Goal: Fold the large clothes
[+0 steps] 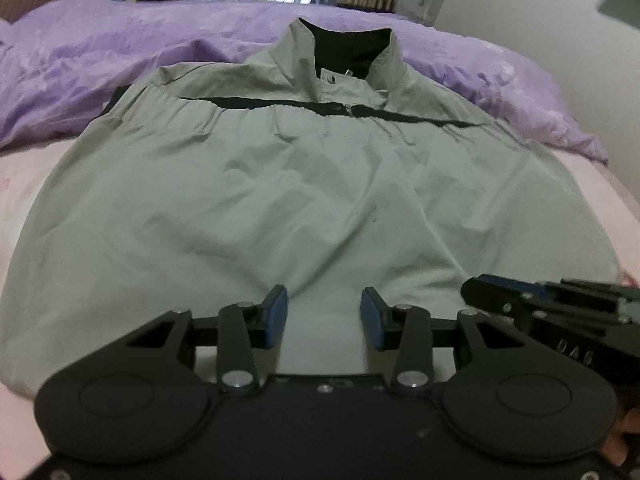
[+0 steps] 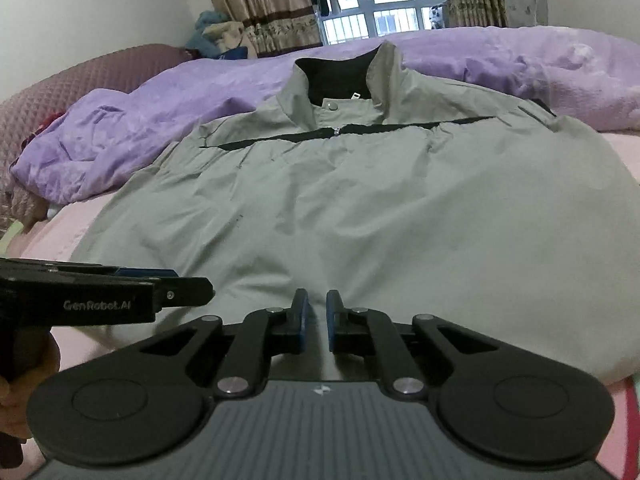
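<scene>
**Dim room, backlit by the window**

Daylight enters only through the far window (image 2: 384,12), which blows out white. The room stays dim and grainy. Both fisheye views bend strongly at the edges, with dark corner vignetting and soft focus throughout.

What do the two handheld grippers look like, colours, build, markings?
Both are matte black. The left gripper and right gripper each carry two blue pads on black linkage arms with silver pivot screws, flanked by two round black lobes. The right gripper's body is ribbed grey with a small white logo; the left gripper's side reads "GenRobot.AI" in white. No cables visible. Bare skin shows at the grips; no sleeves visible.
</scene>
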The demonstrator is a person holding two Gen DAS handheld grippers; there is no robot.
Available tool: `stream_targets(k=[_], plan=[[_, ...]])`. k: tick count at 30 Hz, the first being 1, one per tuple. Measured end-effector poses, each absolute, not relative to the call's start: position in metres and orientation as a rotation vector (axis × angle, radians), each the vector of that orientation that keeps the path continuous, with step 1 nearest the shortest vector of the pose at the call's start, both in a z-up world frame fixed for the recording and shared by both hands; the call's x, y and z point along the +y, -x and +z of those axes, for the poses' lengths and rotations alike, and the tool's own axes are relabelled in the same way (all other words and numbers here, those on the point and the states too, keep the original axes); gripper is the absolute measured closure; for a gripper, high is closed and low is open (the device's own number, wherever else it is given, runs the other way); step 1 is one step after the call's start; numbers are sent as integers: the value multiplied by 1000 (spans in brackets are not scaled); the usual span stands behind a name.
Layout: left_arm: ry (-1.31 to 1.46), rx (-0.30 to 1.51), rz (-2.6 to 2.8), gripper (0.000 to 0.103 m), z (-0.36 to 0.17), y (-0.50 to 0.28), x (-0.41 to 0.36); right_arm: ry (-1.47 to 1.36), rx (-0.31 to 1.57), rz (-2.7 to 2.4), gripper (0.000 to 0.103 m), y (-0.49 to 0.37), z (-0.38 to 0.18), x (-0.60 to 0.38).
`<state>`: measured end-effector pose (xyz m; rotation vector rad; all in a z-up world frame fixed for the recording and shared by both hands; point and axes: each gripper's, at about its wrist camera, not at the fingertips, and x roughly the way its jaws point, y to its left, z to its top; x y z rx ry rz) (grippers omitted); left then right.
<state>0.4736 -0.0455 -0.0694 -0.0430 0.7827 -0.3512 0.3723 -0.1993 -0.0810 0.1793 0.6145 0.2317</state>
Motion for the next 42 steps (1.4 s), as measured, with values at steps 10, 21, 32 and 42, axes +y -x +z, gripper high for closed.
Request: stream_targets(k=[10,21,32,42], plan=[[6,757,-358,54,-70,-504,-70,-163,590,206,96,-400,-80,-206],[-44,732,-234,55,-70,-498,8,-185,586,-43,101,-381,-81,-329],[45,729,-152,58,-61,-485,36,-236,605,-96,103,-373,-89,-344],[53,699,-266,53,-59,-426,-1,-149,526,223,89,-332,-54,-223]])
